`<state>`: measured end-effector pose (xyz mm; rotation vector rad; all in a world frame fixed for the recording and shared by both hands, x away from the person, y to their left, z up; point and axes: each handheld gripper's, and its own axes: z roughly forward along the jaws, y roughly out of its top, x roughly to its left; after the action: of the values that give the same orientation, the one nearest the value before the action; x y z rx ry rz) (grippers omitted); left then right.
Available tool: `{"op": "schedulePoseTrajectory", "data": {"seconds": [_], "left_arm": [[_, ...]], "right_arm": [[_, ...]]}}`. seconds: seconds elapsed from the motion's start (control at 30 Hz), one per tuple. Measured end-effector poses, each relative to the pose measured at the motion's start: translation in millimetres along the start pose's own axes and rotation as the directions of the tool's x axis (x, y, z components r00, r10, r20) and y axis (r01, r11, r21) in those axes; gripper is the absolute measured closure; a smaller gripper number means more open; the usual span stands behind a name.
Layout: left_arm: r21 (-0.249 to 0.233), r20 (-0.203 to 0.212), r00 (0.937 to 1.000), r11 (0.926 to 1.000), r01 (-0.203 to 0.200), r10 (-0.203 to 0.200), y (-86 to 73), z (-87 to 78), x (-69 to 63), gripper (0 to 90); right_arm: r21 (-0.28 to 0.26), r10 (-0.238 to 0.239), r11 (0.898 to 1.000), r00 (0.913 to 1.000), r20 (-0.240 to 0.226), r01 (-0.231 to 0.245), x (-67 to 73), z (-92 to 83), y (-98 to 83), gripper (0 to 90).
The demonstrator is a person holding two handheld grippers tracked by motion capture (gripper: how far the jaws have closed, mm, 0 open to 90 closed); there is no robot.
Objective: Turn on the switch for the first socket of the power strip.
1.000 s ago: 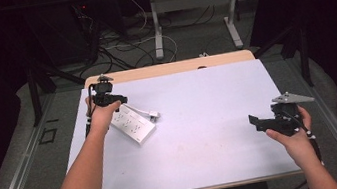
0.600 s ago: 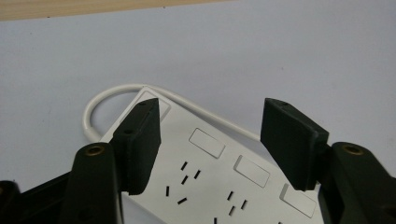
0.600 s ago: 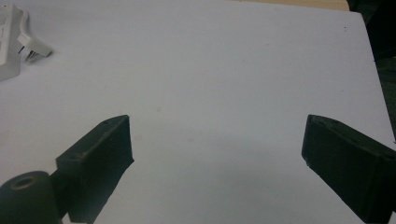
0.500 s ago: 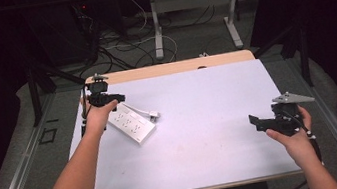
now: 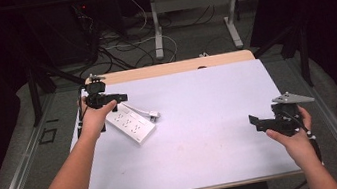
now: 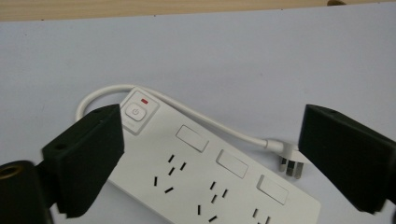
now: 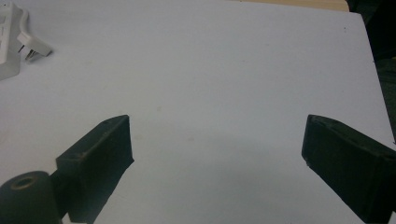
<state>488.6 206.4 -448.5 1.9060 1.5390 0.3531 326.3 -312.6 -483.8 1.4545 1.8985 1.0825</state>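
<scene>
Left gripper [image 6: 210,158], jaws apart, is held above a power strip [image 6: 205,177] (approach stage, seemingly); lowering is needed next.

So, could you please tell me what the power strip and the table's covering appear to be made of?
The power strip looks like glossy white moulded plastic, smooth with crisp socket slots. The table's covering seems a matte pale sheet, perhaps laminate or vinyl, over a wooden top whose tan edge shows at the far side.

White power strip [image 6: 205,177] lies flat, diagonal, apparently unplugged, plug [image 6: 288,164] beside it.
</scene>
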Motion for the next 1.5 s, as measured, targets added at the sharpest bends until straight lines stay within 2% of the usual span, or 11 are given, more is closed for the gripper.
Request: {"op": "schedulePoseTrajectory", "data": {"seconds": [0.07,0.27,0.47,0.63,0.8,0.87,0.97,1.0,1.23,1.33,1.5], "left_arm": [[0.000,0.012,0.9999,0.9999,-0.011,0.011,-0.7,-1.3,-2.5,0.3],[-0.005,0.059,0.9977,0.9995,-0.032,0.033,-3.0,-8.2,-11.4,0.3],[-0.021,0.092,0.9920,0.9961,-0.085,0.087,-8.0,-14.8,-21.7,0.3],[-0.030,0.111,0.9897,0.9957,-0.087,0.090,-14.4,-18.0,-27.9,0.3],[-0.065,0.133,0.9860,0.9936,-0.093,0.101,-22.4,-24.3,-32.7,0.3],[-0.082,0.153,0.9834,0.9930,-0.086,0.098,-26.5,-27.5,-35.6,0.3],[-0.084,0.170,0.9779,0.9905,-0.109,0.122,-31.2,-33.2,-38.1,0.3],[-0.091,0.175,0.9774,0.9905,-0.103,0.118,-33.3,-34.3,-39.7,0.3],[-0.117,0.189,0.9692,0.9836,-0.138,0.158,-45.0,-44.5,-41.8,0.4],[-0.134,0.193,0.9678,0.9816,-0.136,0.161,-50.1,-49.6,-41.8,0.5],[-0.170,0.179,0.9669,0.9737,-0.151,0.182,-57.6,-57.6,-42.1,0.7]], "right_arm": [[0.008,0.000,1.000,1.0000,-0.007,0.000,-0.6,-0.8,0.2,7.9],[0.006,0.003,1.000,1.0000,0.000,-0.003,-0.4,-1.9,0.7,7.9],[0.008,0.008,1.000,1.0000,0.000,-0.008,0.2,-1.7,0.4,7.9],[0.007,0.002,1.000,1.0000,0.000,-0.002,-0.2,-1.8,0.4,7.9],[0.008,0.007,1.000,1.0000,0.001,-0.007,0.0,-1.8,0.3,7.9],[0.009,0.008,1.000,1.0000,0.001,-0.008,0.1,-1.8,0.3,7.9],[0.008,0.008,1.000,1.0000,0.001,-0.008,-0.1,-1.9,0.2,7.9],[0.009,0.008,1.000,1.0000,0.001,-0.008,-0.2,-2.0,0.3,7.9],[0.008,0.003,1.000,1.0000,0.002,-0.003,-0.2,-2.2,0.5,7.9],[0.007,0.002,1.000,1.0000,0.001,-0.002,-0.1,-2.3,0.5,7.9],[0.008,0.005,1.000,1.0000,-0.002,-0.005,-0.1,-1.8,0.4,7.9]]}}
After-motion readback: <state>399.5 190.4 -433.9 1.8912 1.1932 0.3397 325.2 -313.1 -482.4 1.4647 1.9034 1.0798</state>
